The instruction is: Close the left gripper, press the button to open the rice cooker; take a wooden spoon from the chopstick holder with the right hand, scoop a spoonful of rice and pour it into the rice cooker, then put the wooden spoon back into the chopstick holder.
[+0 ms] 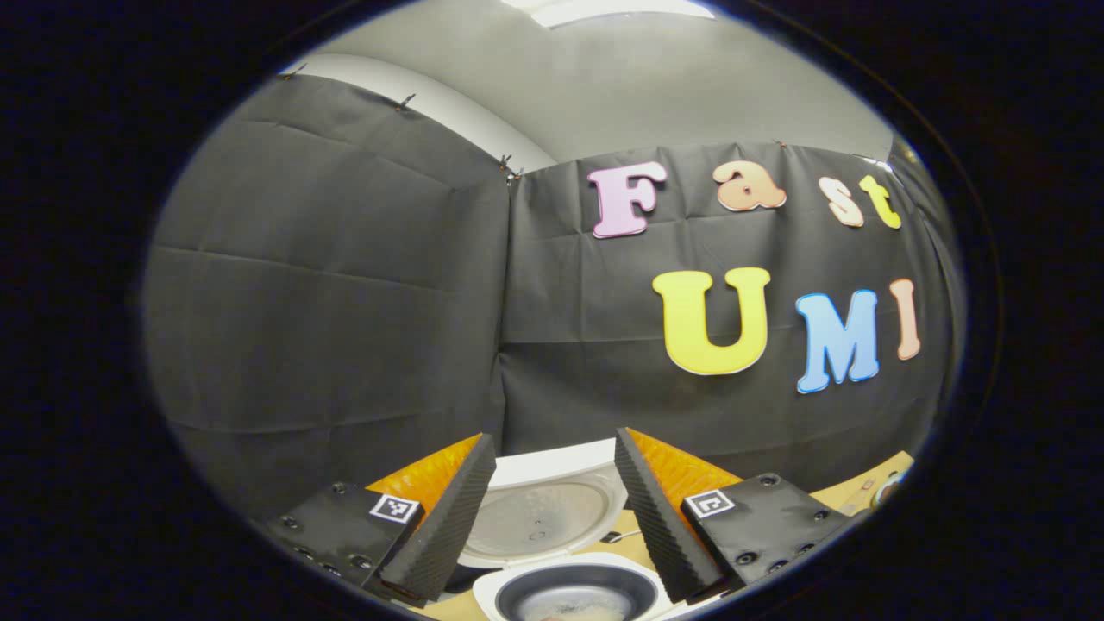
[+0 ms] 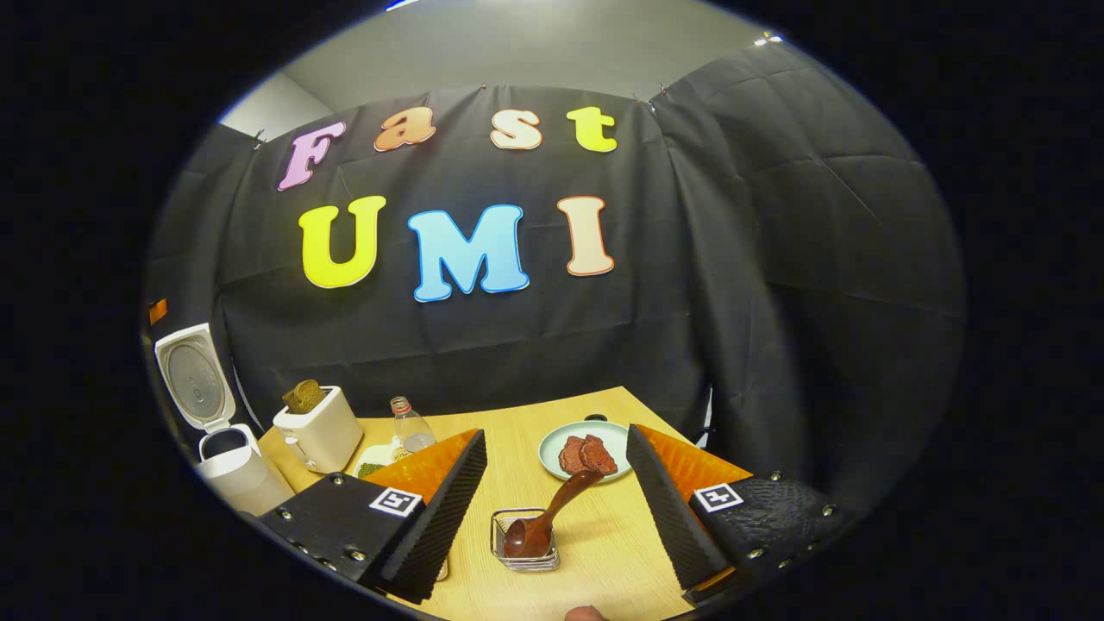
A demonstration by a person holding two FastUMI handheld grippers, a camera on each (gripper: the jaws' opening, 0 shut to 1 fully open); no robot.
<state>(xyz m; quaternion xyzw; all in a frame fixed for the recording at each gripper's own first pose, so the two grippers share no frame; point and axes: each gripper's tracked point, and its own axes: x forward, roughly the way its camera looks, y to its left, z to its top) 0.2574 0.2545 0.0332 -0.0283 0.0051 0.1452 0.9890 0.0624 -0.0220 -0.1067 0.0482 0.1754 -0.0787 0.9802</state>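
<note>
The white rice cooker (image 1: 595, 571) stands just below my left gripper (image 1: 554, 444), its lid (image 1: 543, 509) raised upright and its dark inner pot (image 1: 573, 595) exposed. The left gripper is open and holds nothing. In the right gripper view the same cooker (image 2: 228, 470) sits at the far left of the table with its lid (image 2: 194, 375) up. The brown wooden spoon (image 2: 552, 509) leans bowl-down in a small wire chopstick holder (image 2: 524, 552), right in front of my right gripper (image 2: 556, 435). That gripper is open, clear of the spoon.
On the wooden table (image 2: 604, 535), a cream toaster (image 2: 319, 435) with bread stands beside the cooker. A small clear bottle (image 2: 412, 427) and a tray (image 2: 373, 466) follow to its right. A pale plate (image 2: 552, 444) with reddish slices lies behind the holder. Black cloth walls close the back and right.
</note>
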